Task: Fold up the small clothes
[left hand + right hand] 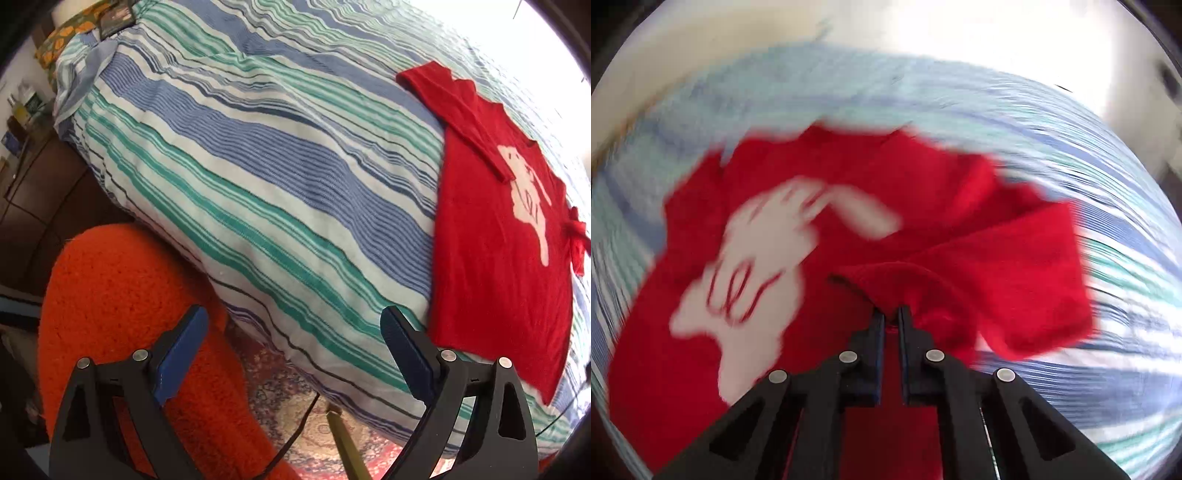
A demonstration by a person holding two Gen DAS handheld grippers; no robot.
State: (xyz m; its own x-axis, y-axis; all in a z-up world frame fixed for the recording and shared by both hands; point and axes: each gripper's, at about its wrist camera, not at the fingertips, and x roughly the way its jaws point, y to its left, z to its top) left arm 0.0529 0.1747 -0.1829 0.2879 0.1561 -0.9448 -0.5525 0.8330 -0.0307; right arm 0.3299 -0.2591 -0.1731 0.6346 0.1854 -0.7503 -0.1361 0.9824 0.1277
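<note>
Right gripper [891,314] clamps the red shirt's [849,177] sleeve [1015,280] for folding inward; left gripper [295,354] waits open, empty.

Striped bed [258,184]; red shirt [498,258] lies on it

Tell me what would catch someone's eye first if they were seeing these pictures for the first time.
The bright red shirt with a white print lies spread on the blue, green and white striped bedcover, at the right of the left wrist view. In the right wrist view, the right gripper is shut on a fold of that shirt. The left gripper hangs open above a fuzzy orange cushion beside the bed.
</note>
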